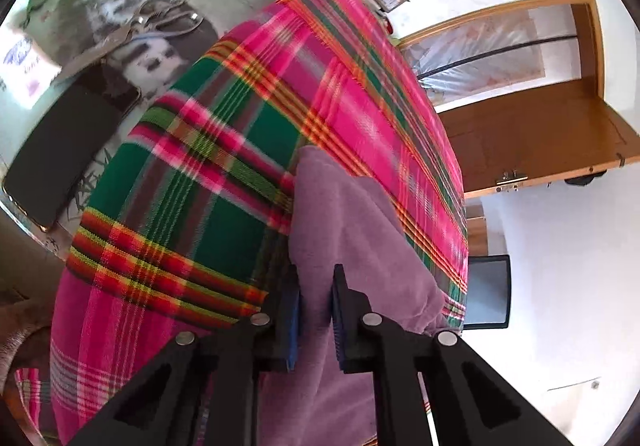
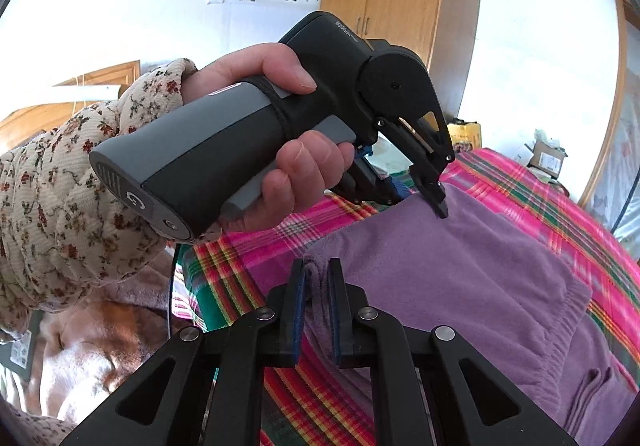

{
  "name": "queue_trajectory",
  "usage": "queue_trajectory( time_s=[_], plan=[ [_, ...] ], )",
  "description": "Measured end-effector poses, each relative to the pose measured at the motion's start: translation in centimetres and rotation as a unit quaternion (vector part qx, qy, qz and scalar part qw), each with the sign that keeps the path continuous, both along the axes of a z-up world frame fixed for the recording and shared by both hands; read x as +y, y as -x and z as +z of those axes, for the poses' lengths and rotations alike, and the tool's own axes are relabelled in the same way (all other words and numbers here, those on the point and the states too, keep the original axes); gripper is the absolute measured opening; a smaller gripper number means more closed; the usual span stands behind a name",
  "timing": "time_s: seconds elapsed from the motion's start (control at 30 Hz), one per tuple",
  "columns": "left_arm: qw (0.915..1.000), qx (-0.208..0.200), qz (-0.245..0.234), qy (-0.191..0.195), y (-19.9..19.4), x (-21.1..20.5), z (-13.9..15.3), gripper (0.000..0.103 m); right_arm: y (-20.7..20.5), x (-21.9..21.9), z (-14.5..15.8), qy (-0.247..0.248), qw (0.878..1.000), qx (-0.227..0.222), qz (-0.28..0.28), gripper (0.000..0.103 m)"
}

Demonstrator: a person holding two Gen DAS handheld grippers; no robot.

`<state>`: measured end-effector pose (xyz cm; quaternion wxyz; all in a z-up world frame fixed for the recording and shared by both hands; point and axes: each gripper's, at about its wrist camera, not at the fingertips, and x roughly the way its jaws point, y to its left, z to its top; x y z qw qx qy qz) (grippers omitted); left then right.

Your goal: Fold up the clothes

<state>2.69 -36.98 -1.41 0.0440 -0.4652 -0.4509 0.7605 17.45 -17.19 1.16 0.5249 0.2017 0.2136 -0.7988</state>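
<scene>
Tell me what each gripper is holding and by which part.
Both hold the purple garment. The right gripper pinches a bunched edge at its near corner; the left gripper clamps a raised fold of it farther along that edge.

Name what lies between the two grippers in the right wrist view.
Only purple garment spans from the right gripper to the left gripper, over the plaid cloth; each pinches its edge.

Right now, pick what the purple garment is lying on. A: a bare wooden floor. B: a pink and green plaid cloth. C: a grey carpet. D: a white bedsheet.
B: the purple garment lies spread over the pink and green plaid cloth, whose stripes show on all sides of it.
</scene>
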Motion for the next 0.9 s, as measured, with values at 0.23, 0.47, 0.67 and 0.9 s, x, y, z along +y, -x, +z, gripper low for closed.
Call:
queue_trajectory(
  time_s=[0.23, 0.47, 0.67, 0.9],
  plan=[
    [0.999, 0.02, -0.003, 0.041, -0.2, 1.7, 3.1, 0.013, -0.3, 1.8, 1.9, 0.032, 0.999, 0.008, -0.009, 0.01],
    [0.9955, 0.052, -0.027, 0.075, 0.6, 5.8, 7.2, 0.013, -1.4, 4.4, 3.3, 0.079, 0.996, 0.021, -0.029, 0.01],
    [0.9909, 0.064, -0.051, 0.107, 1.4, 10.1, 9.9, 0.013, -1.6, 8.3, 4.9, 0.116, 0.991, 0.032, -0.053, 0.01],
    [0.9886, 0.08, -0.057, 0.114, 1.6, 13.9, 11.8, 0.013, -0.7, 13.8, 7.4, 0.146, 0.985, 0.039, -0.083, 0.01]
  ],
)
